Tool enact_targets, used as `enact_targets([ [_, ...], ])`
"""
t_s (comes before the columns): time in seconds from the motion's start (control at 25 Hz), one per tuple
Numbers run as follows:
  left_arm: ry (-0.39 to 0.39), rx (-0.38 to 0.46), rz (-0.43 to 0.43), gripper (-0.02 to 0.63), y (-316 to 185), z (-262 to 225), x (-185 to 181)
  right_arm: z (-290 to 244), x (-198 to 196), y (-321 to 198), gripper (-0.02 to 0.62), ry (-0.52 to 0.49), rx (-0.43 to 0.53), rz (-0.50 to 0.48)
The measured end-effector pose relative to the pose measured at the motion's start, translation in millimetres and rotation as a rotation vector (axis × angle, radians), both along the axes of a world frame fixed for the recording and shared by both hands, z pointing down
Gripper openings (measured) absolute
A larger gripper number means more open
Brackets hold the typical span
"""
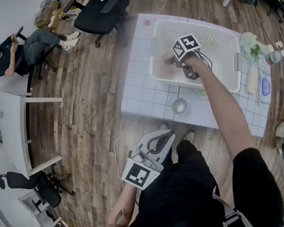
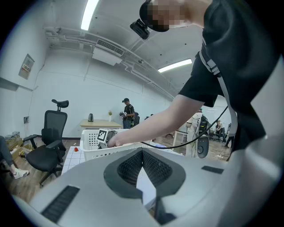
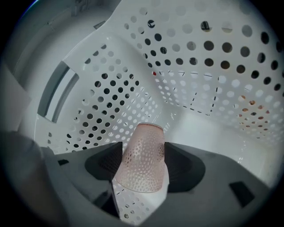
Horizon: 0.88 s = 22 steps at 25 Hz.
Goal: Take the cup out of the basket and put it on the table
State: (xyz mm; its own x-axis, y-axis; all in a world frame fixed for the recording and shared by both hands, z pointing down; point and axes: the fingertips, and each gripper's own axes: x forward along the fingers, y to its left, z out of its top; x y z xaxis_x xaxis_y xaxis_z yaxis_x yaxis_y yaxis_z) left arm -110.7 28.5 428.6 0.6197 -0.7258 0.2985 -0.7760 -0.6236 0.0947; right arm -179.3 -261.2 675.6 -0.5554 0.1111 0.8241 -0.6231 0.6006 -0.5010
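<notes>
cup (image 3: 143,162): flanks hidden by right claw (image 3: 143,153) | basket (image 3: 199,66): cropped by picture edges

Jaws closed on pink cup (image 3: 143,160), inside perforated white basket (image 3: 202,66)

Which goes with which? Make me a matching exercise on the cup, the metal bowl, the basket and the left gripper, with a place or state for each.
1 cup
2 metal bowl
3 basket
4 left gripper

A shut and empty, held off the table
B white, full of holes
C gripped by the right gripper, inside the basket
D on the table, outside the basket

Pairs: 1-C, 2-D, 3-B, 4-A
</notes>
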Motion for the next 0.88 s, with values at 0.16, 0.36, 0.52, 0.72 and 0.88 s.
enact_targets([
  [0.16,0.002,0.004,0.004,0.009,-1,-3,0,-15,3,-9,0.304,-0.052,-0.011,0.050],
  [0.36,-0.003,0.017,0.011,0.009,-1,-6,0,-38,8,-22,0.301,-0.125,-0.020,0.121],
  [0.52,-0.006,0.028,0.019,0.009,-2,-7,1,-58,12,-33,0.296,-0.208,-0.045,0.197],
  [0.72,0.003,0.052,0.016,0.009,-6,-10,-1,-88,17,-44,0.289,-0.332,-0.072,0.289],
  [0.88,0.010,0.053,0.014,0.009,-10,-11,1,-101,20,-46,0.285,-0.413,-0.111,0.343],
])
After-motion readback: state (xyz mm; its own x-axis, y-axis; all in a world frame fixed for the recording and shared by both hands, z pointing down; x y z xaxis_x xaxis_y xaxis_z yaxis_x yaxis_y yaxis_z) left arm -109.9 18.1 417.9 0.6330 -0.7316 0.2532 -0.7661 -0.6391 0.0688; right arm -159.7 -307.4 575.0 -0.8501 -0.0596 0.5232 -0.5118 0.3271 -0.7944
